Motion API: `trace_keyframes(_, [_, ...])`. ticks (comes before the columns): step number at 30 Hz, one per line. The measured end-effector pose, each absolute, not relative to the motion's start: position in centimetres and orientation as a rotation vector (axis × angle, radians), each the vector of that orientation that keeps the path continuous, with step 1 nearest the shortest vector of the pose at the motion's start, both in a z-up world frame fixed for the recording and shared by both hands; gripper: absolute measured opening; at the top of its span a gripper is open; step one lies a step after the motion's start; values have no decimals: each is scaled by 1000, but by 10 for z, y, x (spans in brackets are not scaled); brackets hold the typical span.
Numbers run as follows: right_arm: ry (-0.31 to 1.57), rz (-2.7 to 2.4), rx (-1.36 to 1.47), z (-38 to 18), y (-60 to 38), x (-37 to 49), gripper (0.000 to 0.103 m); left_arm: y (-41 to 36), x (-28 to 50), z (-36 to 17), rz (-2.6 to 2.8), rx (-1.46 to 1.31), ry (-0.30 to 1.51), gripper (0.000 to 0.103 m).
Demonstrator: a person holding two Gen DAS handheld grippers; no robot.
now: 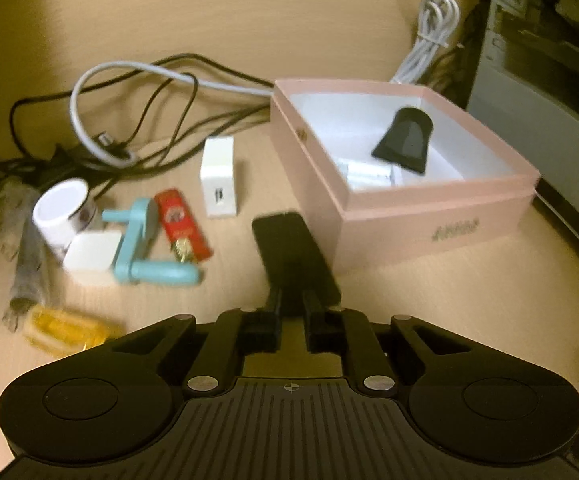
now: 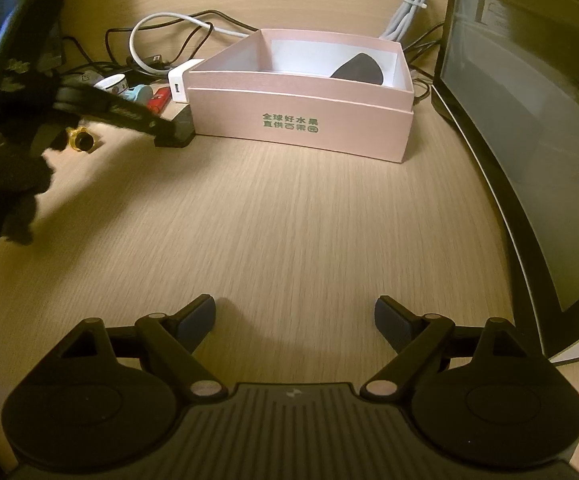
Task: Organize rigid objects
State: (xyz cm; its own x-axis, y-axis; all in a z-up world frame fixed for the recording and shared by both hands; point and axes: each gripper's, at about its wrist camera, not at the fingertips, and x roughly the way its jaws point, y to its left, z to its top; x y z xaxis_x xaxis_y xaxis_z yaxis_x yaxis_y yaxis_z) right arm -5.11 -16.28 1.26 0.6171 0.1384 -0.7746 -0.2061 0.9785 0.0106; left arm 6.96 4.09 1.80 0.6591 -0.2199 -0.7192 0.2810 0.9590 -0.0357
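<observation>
Pink box (image 2: 297,120) front reads 全球好水果 直供百果园 in green. Left tongs (image 1: 293,300) clamp a flat black block (image 1: 289,240) just beside the box. Right tongs (image 2: 295,318) gape empty over the desk (image 2: 289,220).

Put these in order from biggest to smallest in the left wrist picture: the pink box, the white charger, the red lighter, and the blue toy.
1. pink box, by far the biggest
2. blue toy
3. white charger and red lighter look about the same, so no ranking there; the picture is also blurry.
</observation>
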Motion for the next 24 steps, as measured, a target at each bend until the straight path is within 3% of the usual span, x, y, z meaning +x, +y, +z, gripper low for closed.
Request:
trace_keyframes(19, [878, 208, -86, 11, -163, -52, 90, 31, 52, 22, -381, -44, 872, 19])
trace_keyframes(24, [877, 209, -87, 11, -163, -52, 90, 72, 29, 49, -147, -110, 714, 20])
